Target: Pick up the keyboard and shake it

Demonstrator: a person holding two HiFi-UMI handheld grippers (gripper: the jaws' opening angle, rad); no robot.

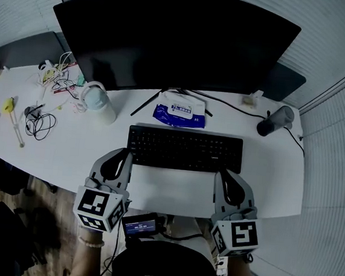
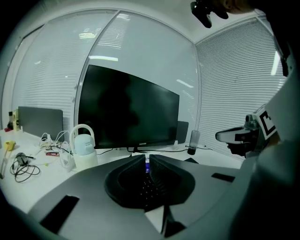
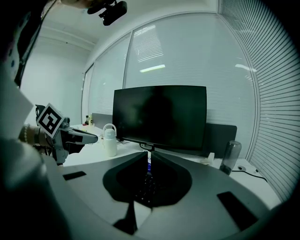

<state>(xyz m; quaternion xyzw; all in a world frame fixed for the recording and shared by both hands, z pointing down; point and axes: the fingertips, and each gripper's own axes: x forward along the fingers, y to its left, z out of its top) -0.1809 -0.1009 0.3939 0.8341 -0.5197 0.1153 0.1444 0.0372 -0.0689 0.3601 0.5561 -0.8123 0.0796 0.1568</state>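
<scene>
On the white desk, head view: the keyboard lies flat in front of the monitor. Behind the keyboard lies a blue pack; its print is too blurred to read. Left of the keyboard stands a white jug, right of it a dark tumbler. The left gripper sits at the keyboard's near left corner and the right gripper at its near right corner. Contact cannot be confirmed.

Left gripper view: jaws clenched, nothing between them. Keyboard keys show dimly below the tips. The monitor bezel logo is too small to read. Slatted blinds line the wall.

Right gripper view: jaws clenched, empty. The keyboard is mostly hidden by the gripper body.
</scene>
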